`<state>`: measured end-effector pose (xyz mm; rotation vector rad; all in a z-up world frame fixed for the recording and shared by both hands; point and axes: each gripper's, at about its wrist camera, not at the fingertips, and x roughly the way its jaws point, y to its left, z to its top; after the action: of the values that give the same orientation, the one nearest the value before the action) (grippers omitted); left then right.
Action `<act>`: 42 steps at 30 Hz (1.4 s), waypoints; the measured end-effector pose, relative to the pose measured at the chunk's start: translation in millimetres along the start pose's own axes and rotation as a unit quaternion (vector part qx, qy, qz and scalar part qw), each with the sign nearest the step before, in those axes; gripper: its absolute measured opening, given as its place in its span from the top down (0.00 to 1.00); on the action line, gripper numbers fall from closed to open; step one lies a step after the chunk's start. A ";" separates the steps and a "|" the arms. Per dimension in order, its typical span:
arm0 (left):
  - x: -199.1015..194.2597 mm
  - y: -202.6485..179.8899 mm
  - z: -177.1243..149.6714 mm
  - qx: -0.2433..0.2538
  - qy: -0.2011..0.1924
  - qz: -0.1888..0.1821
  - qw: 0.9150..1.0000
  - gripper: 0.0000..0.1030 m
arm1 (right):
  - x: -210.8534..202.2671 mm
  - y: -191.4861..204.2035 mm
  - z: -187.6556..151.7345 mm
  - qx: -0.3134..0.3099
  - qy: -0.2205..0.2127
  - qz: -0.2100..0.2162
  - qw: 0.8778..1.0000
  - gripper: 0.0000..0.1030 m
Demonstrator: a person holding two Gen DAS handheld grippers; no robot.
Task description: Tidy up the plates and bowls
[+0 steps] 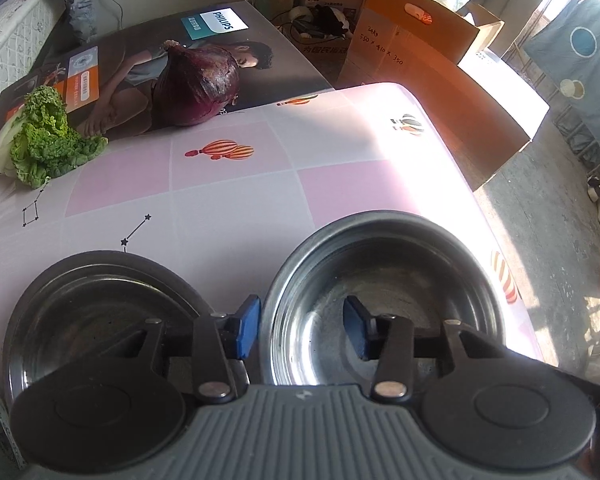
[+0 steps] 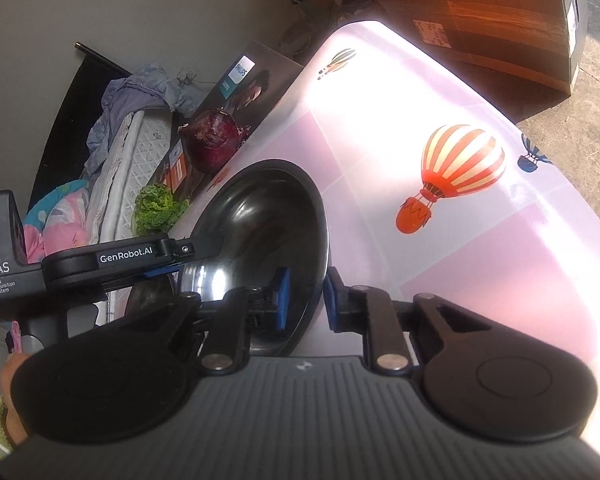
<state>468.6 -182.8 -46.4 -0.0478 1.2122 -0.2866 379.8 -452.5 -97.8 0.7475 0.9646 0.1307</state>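
- Two steel bowls sit side by side on my counter (image 1: 228,208), which wears a pink-and-white checked cloth printed with striped balloons.
- From the left wrist view, the larger bowl (image 1: 384,280) lies toward the right and the shallower bowl (image 1: 100,308) toward the left, their rims just beside each other.
- My left gripper (image 1: 300,328) is spread wide; one blue pad hangs outside the larger bowl's near-left rim and the other hangs over its inside, so the rim runs between them. I see no contact, and it holds nothing.
- From the right wrist view, my right gripper (image 2: 306,300) is partly open, with its pads straddling the right-hand rim of a bowl (image 2: 268,220). The rim stands in the gap; I cannot tell whether either pad touches it.
- I also see the left gripper's (image 2: 168,268) black body reaching in from the left of that view toward the same bowl's far edge.
- Beyond the bowls, a red onion (image 1: 198,84) rests on a flat Philips box (image 1: 148,60) at the back of the counter, and a leafy green vegetable (image 1: 40,140) lies at the box's near corner.
- Cardboard boxes (image 1: 440,60) stand on the floor past the counter's far edge.
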 end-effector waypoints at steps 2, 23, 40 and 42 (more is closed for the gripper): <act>-3.7 0.2 -8.5 -0.001 0.015 -0.020 1.000 0.56 | -6.0 -9.1 0.8 0.009 -0.003 0.001 1.000 0.84; -13.6 -37.5 -58.0 0.101 0.010 0.058 0.993 0.82 | -16.2 -22.3 -19.8 -0.009 0.012 -0.041 0.999 0.88; -31.9 -46.1 -65.9 0.096 -0.011 0.036 0.995 0.81 | -41.9 -20.8 -15.8 -0.013 -0.006 -0.043 0.999 0.89; -37.2 -45.8 -67.4 0.096 -0.014 0.034 0.995 0.81 | -46.9 -17.2 -16.5 -0.015 -0.010 -0.043 0.999 0.89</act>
<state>385.3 -210.0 -27.6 0.1552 1.1516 -0.3413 335.8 -476.4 -81.6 0.6776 0.9728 0.0618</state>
